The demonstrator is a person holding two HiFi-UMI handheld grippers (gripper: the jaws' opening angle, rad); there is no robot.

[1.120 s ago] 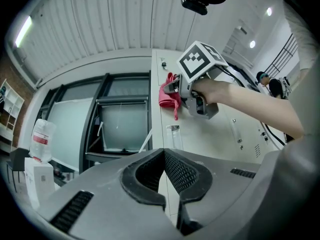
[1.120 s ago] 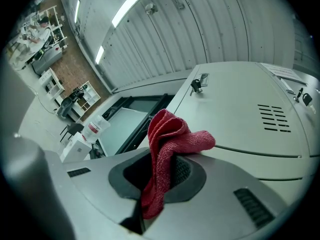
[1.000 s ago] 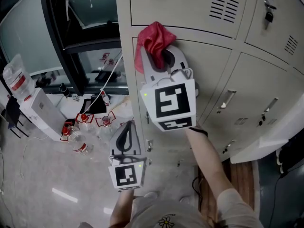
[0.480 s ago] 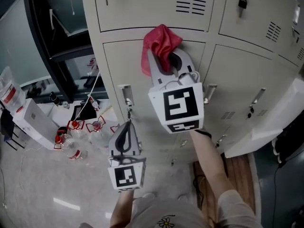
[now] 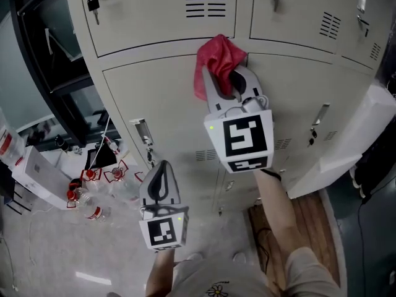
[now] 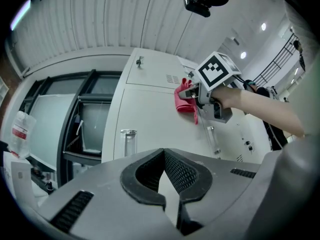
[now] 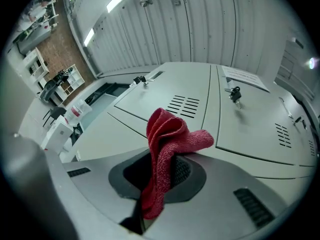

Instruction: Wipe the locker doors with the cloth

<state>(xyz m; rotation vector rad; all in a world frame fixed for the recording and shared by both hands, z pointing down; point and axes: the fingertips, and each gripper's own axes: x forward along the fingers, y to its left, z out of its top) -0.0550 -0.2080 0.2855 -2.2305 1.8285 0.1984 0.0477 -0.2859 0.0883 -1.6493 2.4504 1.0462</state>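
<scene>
Clamping the cloth between its jaws, the right gripper is raised to the lockers. The right gripper view shows the jaws drawn close on a fold of the red cloth, with most of the fabric bunched above the jaw tips and a short tail hanging down between the pads. In the head view the cloth lies against the locker face at the seam between the upper and lower rows, at the top right corner of the lower door that carries a handle. The left gripper view confirms this placement: the cloth sits on the door surface ahead of the right gripper's marker cube. The left gripper hangs lower, well apart from the cloth and clear of the doors. Its jaws are together at the tips and hold nothing. A padlock hangs on the upper left door. Bottles stand on the floor to the left of the lockers.
</scene>
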